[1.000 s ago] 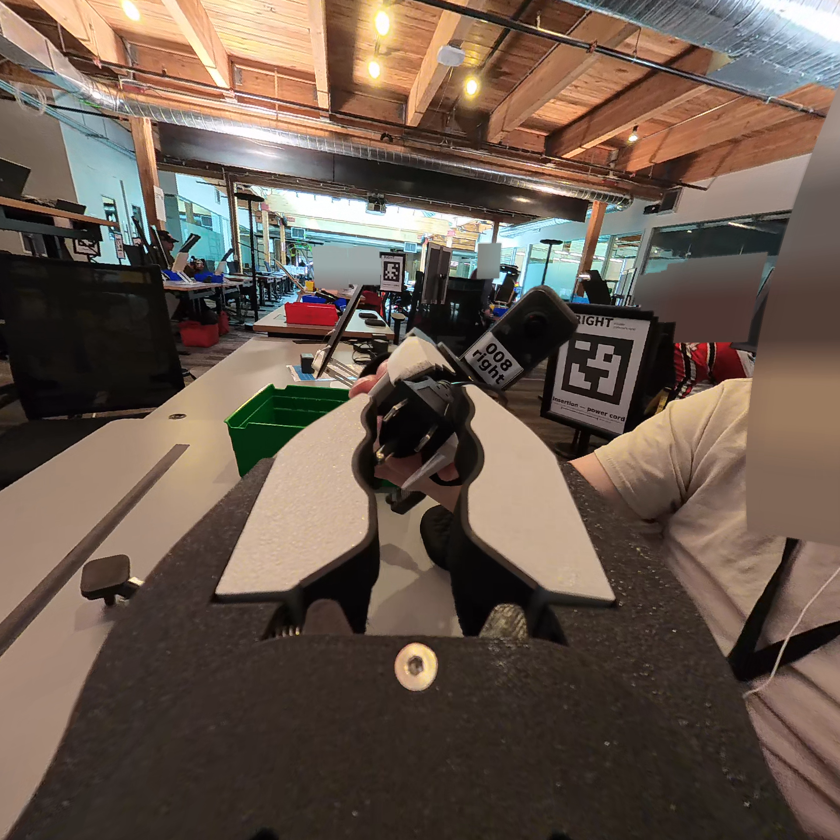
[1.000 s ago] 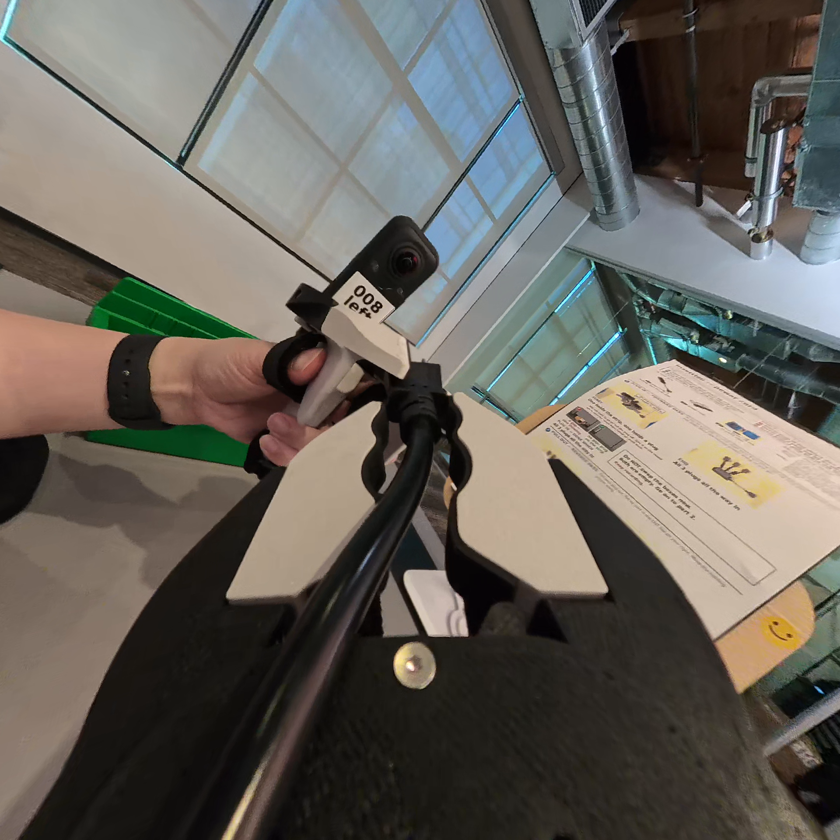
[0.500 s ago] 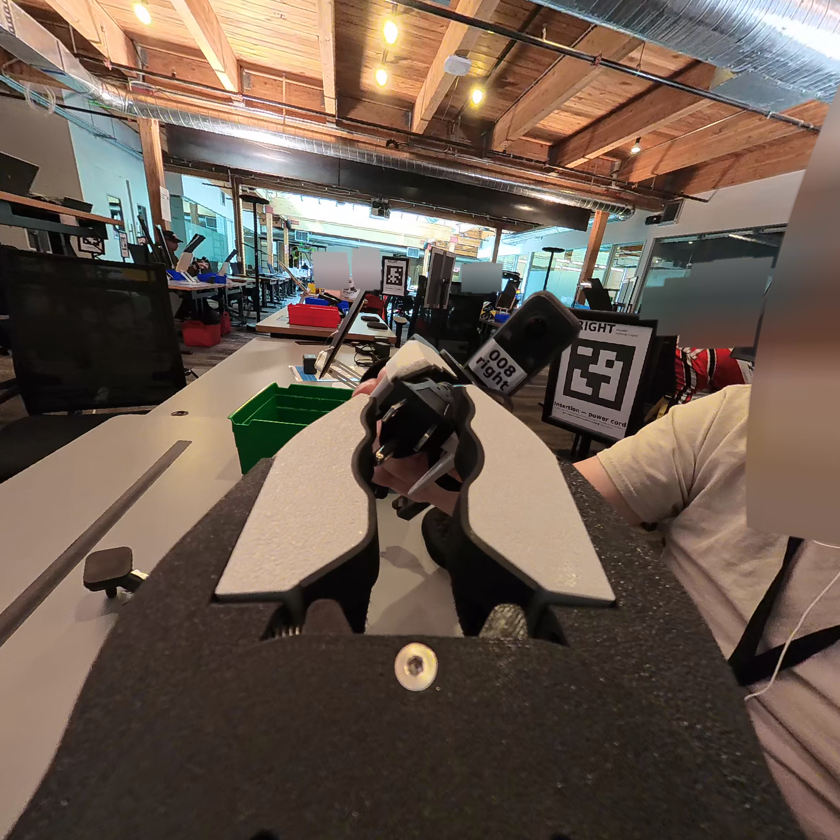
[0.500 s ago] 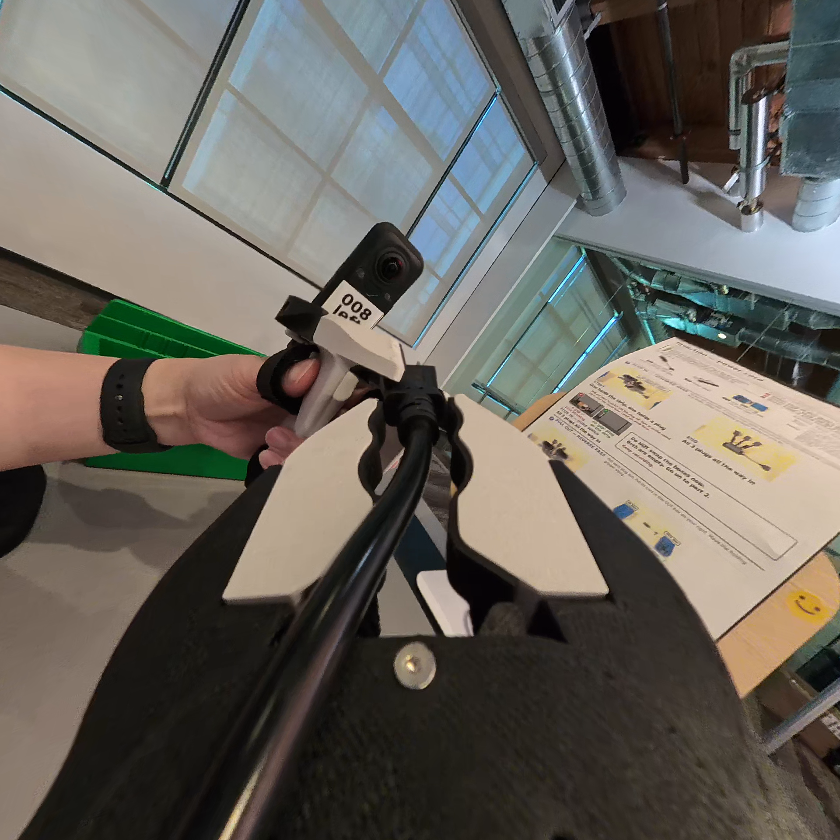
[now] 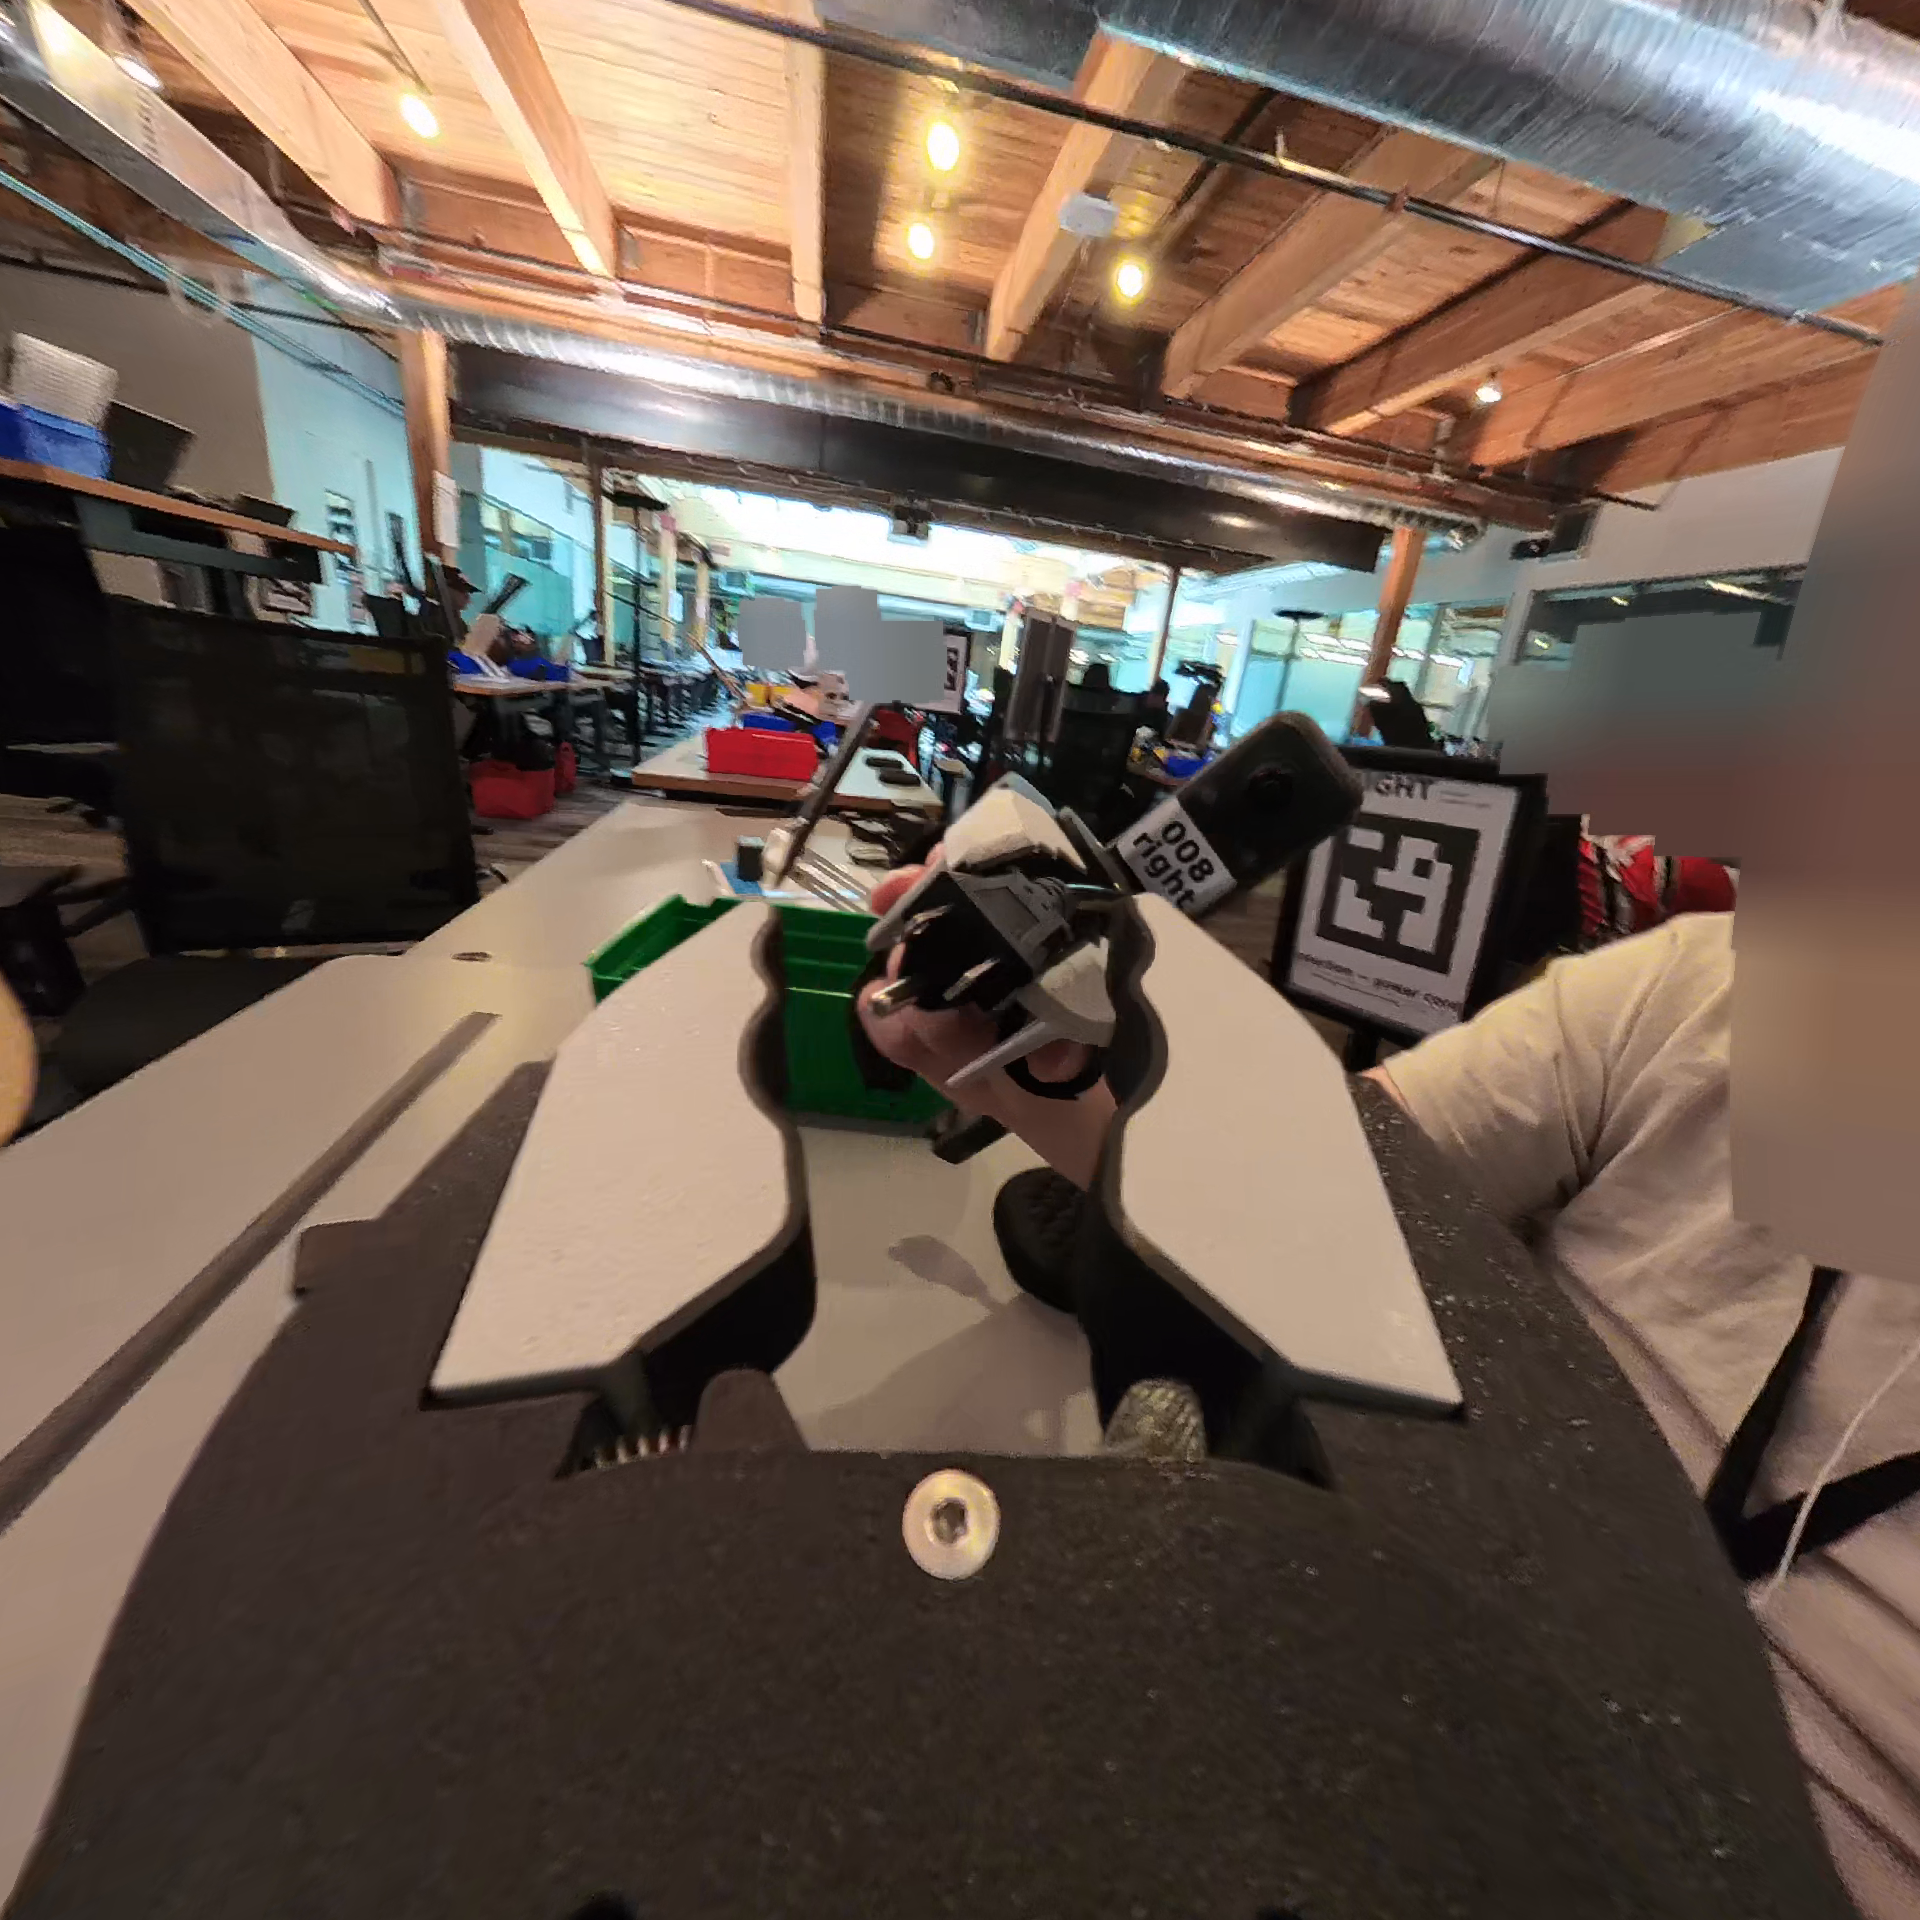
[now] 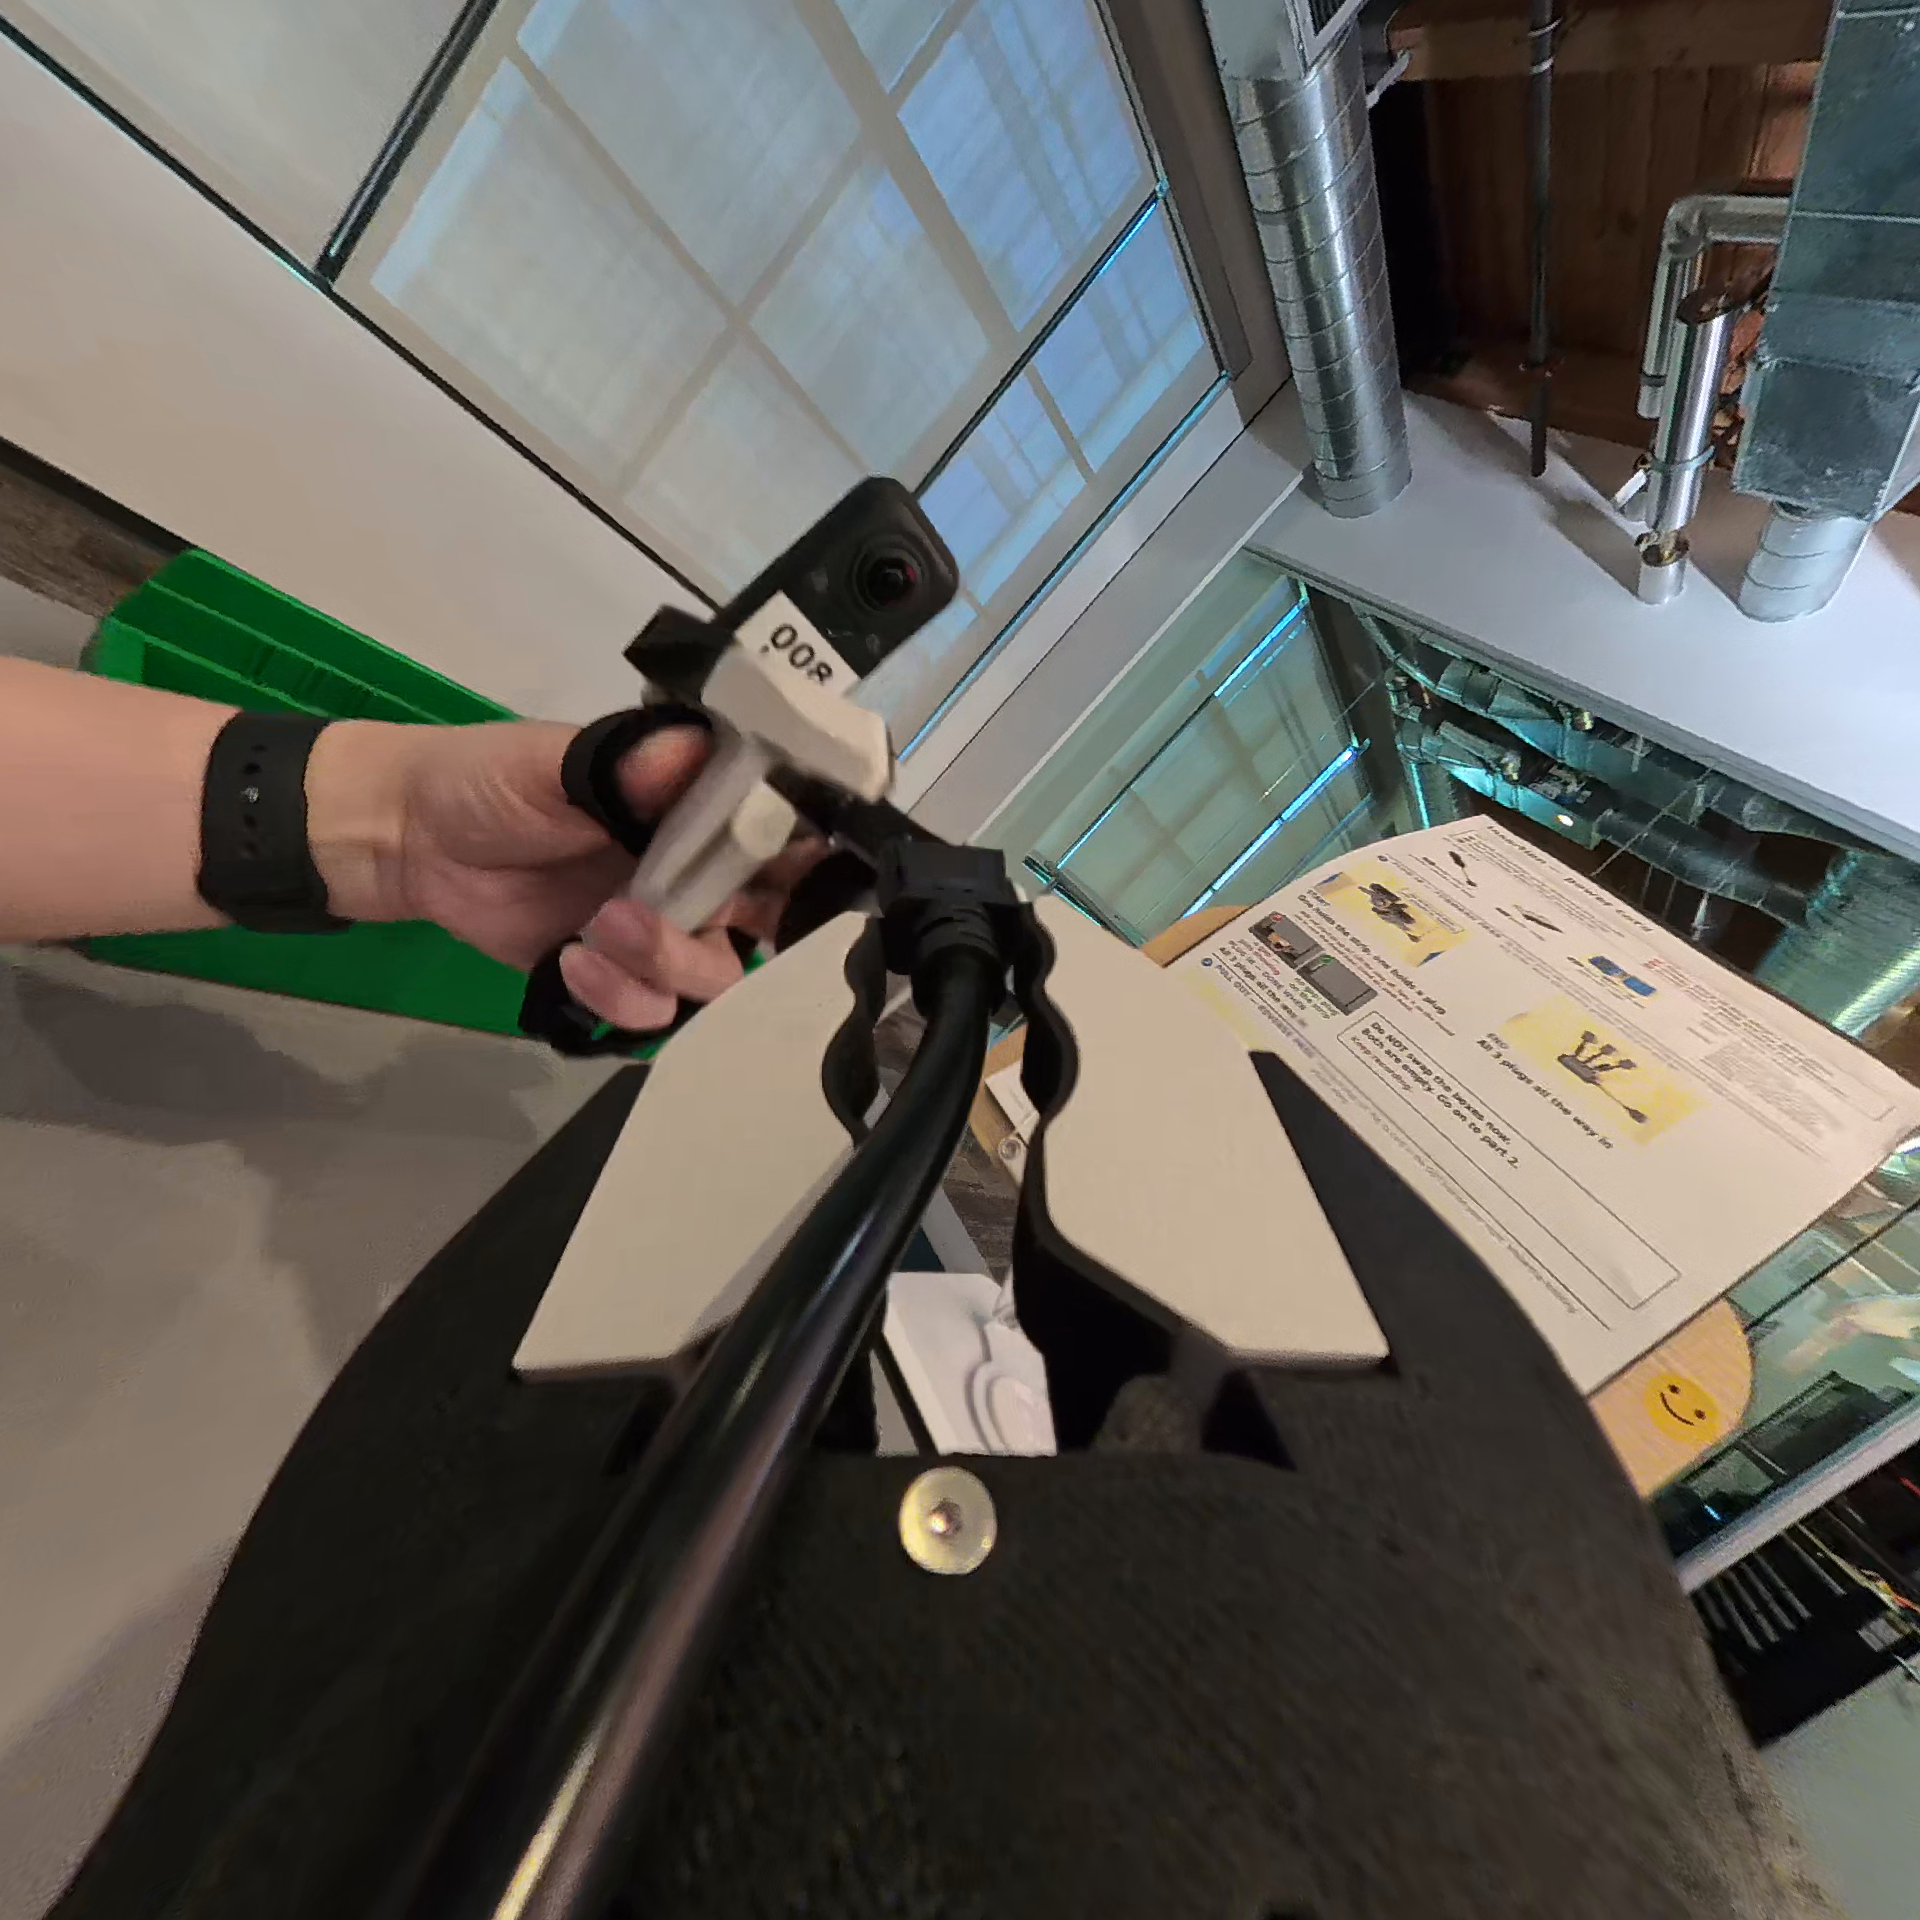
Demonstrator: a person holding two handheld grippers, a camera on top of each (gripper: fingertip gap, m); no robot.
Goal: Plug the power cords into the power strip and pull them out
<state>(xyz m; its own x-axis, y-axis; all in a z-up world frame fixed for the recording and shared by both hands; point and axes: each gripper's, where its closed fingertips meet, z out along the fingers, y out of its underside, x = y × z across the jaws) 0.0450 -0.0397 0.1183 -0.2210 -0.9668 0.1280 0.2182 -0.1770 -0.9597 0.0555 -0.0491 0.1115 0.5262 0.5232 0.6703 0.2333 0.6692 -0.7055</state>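
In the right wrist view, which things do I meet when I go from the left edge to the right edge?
Black wristband → hand holding the left gripper → black plug of the glossy black power cord → white printed instruction sheet → yellow smiley sticker.

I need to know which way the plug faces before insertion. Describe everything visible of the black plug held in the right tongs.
The black plug is a moulded plastic block with metal prongs pointing out toward the left tongs' camera. A ribbed collar joins it to a thick glossy black cord that runs back between the right tongs, which are shut on the plug. It is held in the air, tilted, plugged into nothing. The open left tongs frame it without touching.
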